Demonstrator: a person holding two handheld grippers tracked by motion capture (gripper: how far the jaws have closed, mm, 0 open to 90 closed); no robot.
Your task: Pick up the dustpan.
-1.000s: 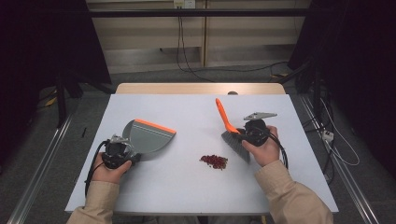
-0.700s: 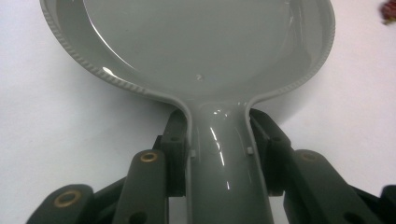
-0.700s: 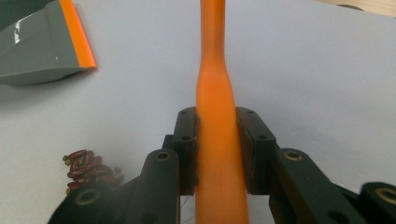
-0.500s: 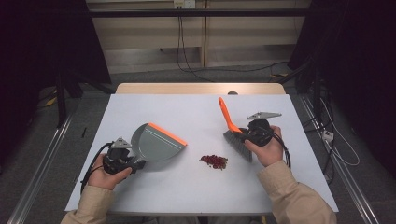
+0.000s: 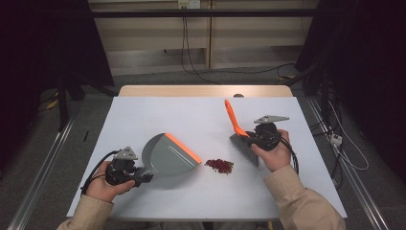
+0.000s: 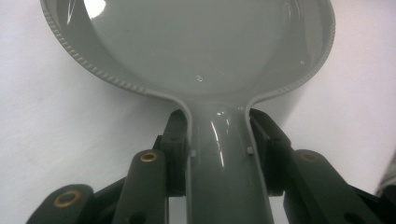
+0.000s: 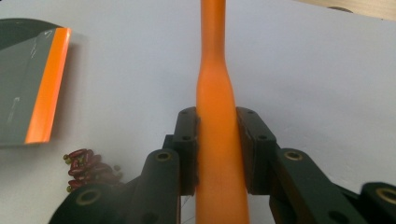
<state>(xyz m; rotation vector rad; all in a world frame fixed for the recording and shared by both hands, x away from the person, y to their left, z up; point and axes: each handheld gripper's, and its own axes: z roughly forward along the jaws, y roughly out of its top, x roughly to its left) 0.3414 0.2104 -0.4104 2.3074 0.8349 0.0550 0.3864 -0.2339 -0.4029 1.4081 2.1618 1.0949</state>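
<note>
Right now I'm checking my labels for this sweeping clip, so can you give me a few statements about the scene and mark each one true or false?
1. The left gripper is clamped on the handle of the grey dustpan. True.
2. The right gripper holds a blue sponge. False: its jaws are shut on the orange handle of the brush.
3. The red beans already lie inside the dustpan. False: they sit in a small pile on the white table, just beyond the pan's orange lip.
4. The pile lies between the dustpan and the brush. True.
5. The brush bristles rest on top of the pile. False: the bristles are to the side of it, apart from it.
</note>
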